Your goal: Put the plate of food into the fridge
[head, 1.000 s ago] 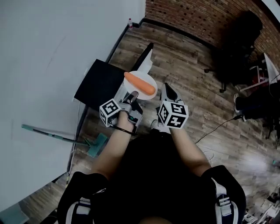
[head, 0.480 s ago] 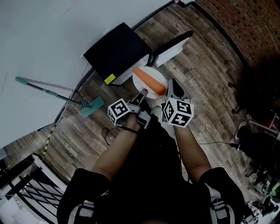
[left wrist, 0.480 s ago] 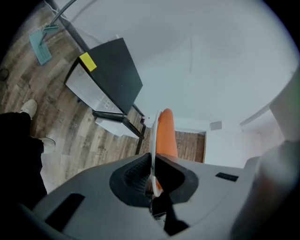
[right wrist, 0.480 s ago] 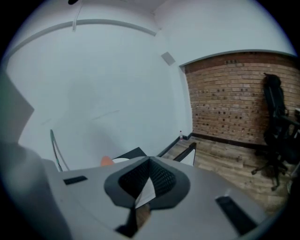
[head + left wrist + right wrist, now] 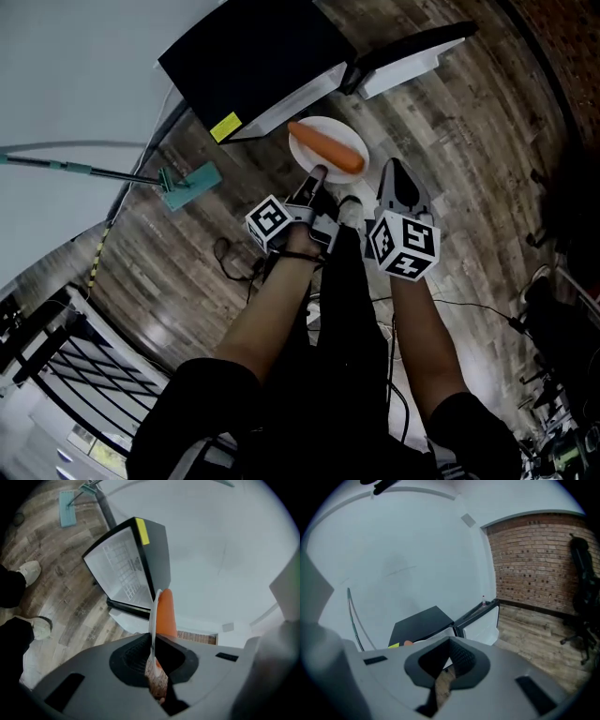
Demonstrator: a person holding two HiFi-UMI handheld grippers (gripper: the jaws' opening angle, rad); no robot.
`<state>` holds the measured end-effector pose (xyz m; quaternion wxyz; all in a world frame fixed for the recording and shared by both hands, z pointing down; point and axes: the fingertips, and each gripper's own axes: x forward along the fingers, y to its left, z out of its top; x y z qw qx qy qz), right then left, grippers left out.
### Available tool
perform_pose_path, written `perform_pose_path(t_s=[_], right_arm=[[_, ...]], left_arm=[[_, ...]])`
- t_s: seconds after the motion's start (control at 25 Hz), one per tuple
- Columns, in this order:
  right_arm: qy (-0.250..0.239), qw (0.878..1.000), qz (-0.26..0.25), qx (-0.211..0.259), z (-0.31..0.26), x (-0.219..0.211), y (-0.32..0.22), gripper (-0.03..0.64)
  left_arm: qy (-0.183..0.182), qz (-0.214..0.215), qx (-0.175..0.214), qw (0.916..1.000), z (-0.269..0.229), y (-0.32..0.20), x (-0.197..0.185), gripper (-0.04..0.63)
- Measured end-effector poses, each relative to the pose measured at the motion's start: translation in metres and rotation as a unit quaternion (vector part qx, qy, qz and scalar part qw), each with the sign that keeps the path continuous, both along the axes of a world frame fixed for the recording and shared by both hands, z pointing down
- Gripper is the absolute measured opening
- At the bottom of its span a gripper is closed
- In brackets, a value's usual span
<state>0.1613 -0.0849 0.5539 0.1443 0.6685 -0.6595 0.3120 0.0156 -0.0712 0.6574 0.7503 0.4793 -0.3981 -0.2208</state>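
The left forearm (image 5: 267, 314) and right forearm (image 5: 422, 328) extend forward, side by side. The left gripper (image 5: 317, 174) points forward and downward, its jaws clamped on the rim of the plate (image 5: 307, 150). The right gripper (image 5: 395, 170) is just beside it, roughly parallel, jaws closed together with nothing between them.

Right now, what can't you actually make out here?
Fridge interior: head view, hidden under its own top.
Yellow label: head view, too small to read.
Plate: left gripper view, edge-on, covering part of the carrot.
Small bottle: right gripper view, too small to identify.
Mop handle: head view, cut off at the left edge.
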Motion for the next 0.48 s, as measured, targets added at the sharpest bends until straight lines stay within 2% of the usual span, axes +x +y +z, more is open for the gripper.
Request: perform_pose_path(t_s=[0.12,0.28,0.48], right_arm=[[-0.01,1.0,-0.012,-0.005,0.045,-0.003,0.001,0.014],[-0.015,0.998,-0.054,0.013,0.101,-0.018,-0.01,0.012],[-0.005,0.994,-0.109,0.025,0.148,-0.031,-0.028,0.012]], left_arm=[[0.003,-0.041,-0.02,0.9989,0.058,-0.006,-0.004,0.021],[-0.028,-0.072,-0.01,0.997,0.121,-0.036,-0.022,0.022],[-0.036,-0.115,-0.005,0.9926,0.174,-0.071,-0.039,0.023]])
